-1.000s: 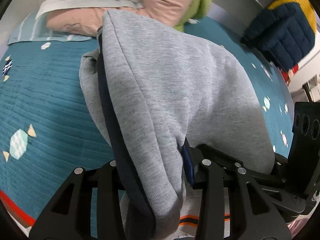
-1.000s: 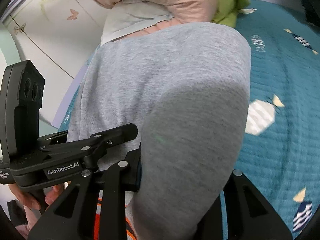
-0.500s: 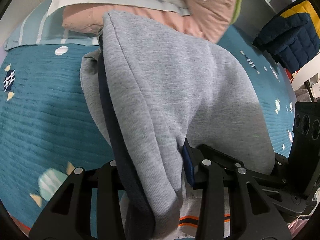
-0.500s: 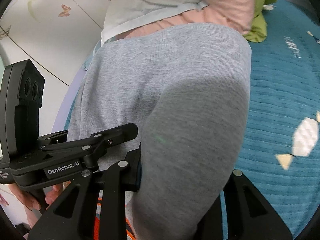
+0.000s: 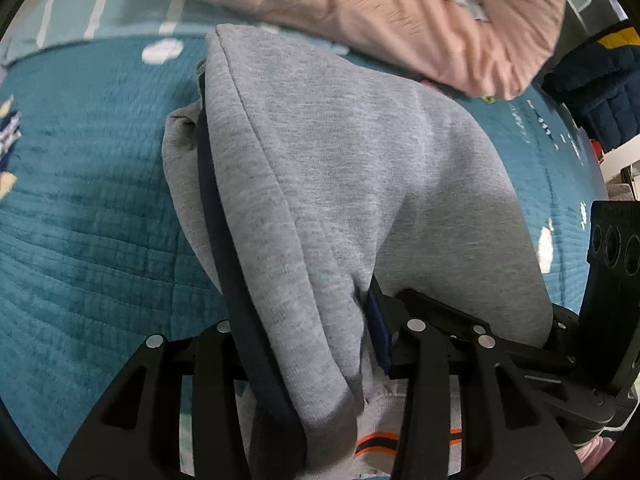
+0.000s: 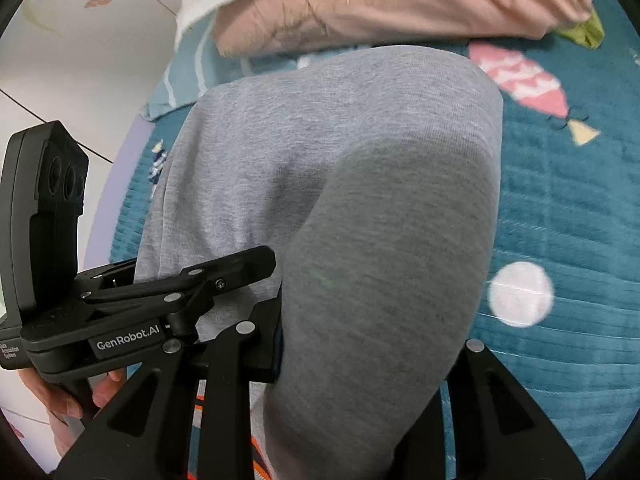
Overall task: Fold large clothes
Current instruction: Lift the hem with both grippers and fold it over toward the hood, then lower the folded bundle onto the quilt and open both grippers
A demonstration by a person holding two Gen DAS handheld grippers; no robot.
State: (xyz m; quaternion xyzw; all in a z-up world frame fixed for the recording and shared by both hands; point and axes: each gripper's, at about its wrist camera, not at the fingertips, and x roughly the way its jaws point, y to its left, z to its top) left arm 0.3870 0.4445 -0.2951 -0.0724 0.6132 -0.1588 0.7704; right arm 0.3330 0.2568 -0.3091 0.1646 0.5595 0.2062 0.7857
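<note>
Sweatshirt carried up the bed, toward the pillows!

Both grippers ride closer to the pink pillow (image 5: 420, 20) than a second ago. The left gripper (image 5: 304, 344) pinches the grey sweatshirt (image 5: 340, 168), jaws just eased slightly wider; the right gripper (image 6: 360, 360) clamps its thick fleecy fold over the teal quilted bedspread (image 6: 560, 208). Looks like the fold is being laid over.

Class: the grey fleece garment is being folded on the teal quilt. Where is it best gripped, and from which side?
Grip the grey fleece garment at its two doubled corners, one per hand-held gripper, coming from the near edge, fingers pointing down. The bunched cloth there is thick enough to pinch, and the rest drapes freely toward the teal quilt.
</note>
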